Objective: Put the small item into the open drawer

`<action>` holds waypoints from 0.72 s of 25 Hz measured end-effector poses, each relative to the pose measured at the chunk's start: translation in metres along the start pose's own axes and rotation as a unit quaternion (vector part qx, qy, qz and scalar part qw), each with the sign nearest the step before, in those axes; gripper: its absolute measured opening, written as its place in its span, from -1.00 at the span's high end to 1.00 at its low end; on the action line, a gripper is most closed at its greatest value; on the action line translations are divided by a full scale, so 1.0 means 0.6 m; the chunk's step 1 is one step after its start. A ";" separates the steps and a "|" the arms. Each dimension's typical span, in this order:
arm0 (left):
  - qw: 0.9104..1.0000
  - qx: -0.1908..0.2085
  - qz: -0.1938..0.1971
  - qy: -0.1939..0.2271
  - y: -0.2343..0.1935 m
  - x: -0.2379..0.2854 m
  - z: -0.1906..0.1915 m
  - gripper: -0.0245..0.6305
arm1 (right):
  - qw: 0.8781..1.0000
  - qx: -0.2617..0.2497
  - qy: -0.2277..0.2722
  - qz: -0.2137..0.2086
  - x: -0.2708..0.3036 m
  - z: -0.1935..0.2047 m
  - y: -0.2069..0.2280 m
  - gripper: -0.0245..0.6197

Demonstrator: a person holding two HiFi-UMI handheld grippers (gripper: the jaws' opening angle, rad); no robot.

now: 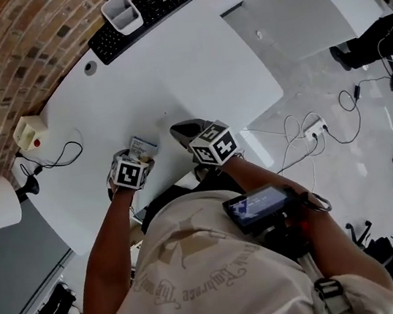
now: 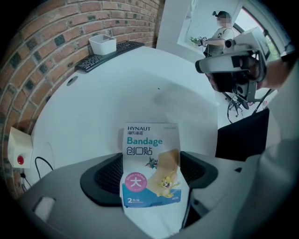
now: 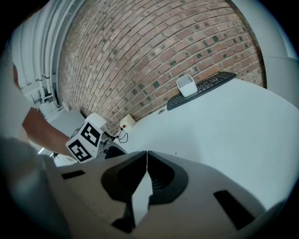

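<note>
Left gripper is clamped on the bandage packet. The packet's lower half is pinched between the two dark pads, and its printed top sticks out upright past the fingertips. In the head view the packet sits over the near edge of the white desk. Right gripper is just beside it with jaws pressed together on nothing.
</note>
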State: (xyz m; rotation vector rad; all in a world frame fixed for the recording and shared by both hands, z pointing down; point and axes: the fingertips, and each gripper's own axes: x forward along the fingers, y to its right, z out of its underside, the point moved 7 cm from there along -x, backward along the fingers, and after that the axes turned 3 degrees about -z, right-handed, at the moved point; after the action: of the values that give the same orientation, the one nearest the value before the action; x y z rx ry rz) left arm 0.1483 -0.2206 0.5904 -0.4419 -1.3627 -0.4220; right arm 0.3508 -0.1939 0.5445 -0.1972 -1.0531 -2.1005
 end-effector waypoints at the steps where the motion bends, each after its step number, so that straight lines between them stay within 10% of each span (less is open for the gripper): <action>1: 1.000 -0.005 -0.002 0.003 0.000 -0.002 0.003 -0.25 | 1.000 -0.001 -0.003 -0.002 0.001 0.001 -0.003 0.90; 18: 0.992 -0.111 -0.019 0.063 -0.014 -0.068 0.114 -0.25 | 0.997 -0.042 -0.051 -0.038 0.067 0.024 -0.090 0.90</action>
State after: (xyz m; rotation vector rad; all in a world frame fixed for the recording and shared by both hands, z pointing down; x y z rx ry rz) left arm 0.0806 -0.1899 0.5608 -0.5640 -1.2080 -0.6261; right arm 0.2831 -0.1859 0.5382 -0.3122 -1.0471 -2.2256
